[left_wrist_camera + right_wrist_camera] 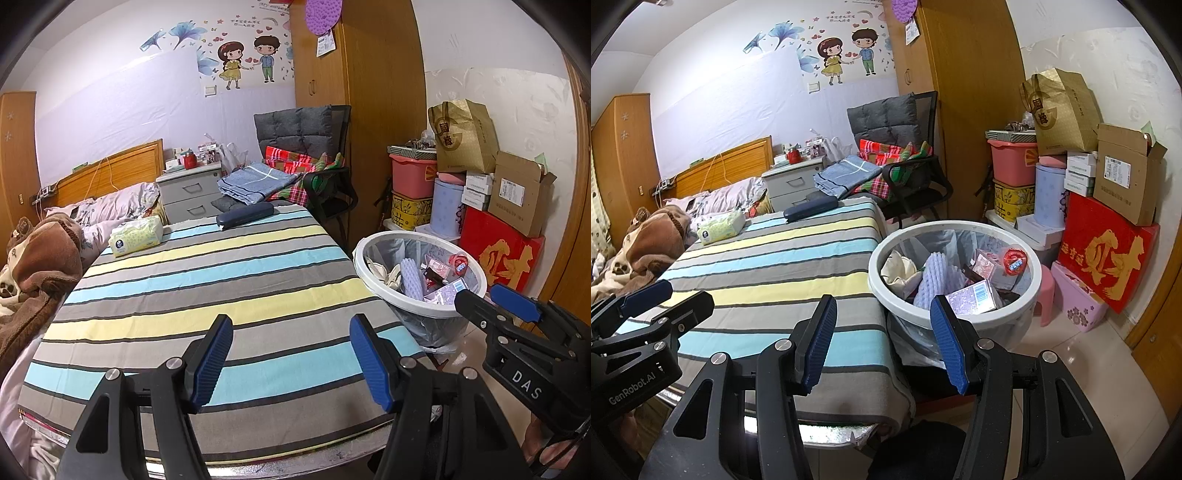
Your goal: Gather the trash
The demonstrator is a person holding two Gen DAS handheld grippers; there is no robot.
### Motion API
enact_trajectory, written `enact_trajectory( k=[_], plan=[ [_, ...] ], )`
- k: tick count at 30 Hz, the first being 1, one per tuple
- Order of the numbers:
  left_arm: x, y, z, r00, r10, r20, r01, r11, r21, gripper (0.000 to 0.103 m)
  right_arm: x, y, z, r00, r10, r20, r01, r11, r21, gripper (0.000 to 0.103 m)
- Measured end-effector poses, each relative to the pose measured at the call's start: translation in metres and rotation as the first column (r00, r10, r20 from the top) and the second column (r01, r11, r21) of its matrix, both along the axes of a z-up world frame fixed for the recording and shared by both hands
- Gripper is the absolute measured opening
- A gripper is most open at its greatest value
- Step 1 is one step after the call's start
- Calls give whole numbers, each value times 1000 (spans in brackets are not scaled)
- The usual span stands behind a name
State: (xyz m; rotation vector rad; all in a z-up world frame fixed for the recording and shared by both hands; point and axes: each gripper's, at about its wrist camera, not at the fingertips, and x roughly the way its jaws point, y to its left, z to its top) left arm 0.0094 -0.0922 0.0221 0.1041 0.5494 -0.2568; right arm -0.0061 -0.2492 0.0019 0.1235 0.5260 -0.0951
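Note:
A white-rimmed trash bin [360, 260] [874, 275] with a liner stands on the floor at the right edge of the striped table [221, 277] [775, 266]. It holds a purple foam net [932, 277], small boxes, a red wrapper and crumpled pale paper. My left gripper [291, 362] [683, 295] hovers open over the table's near end, with nothing between its fingers. My right gripper [882, 336] [484, 297] is open and empty too, just in front of the bin's near rim. A tissue pack [136, 236] [720, 227] and a dark blue case [245, 216] [810, 208] lie at the table's far end.
Behind the bin are stacked boxes, a red carton [1108, 254], a pink tub and a pink stool [1047, 291]. A chair [314, 155] piled with blankets stands past the table, with grey drawers [188, 192] and a bed with bedding on the left. Tiled floor shows at right.

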Motion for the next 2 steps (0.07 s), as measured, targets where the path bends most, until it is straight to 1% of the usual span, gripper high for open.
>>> enact_trajectory(
  k=[2],
  plan=[
    [0,1,-1,1000,1,1,-1,1000,-2,65,0,0,0,1000,-1,0,1,1000,-1,54]
  ],
)
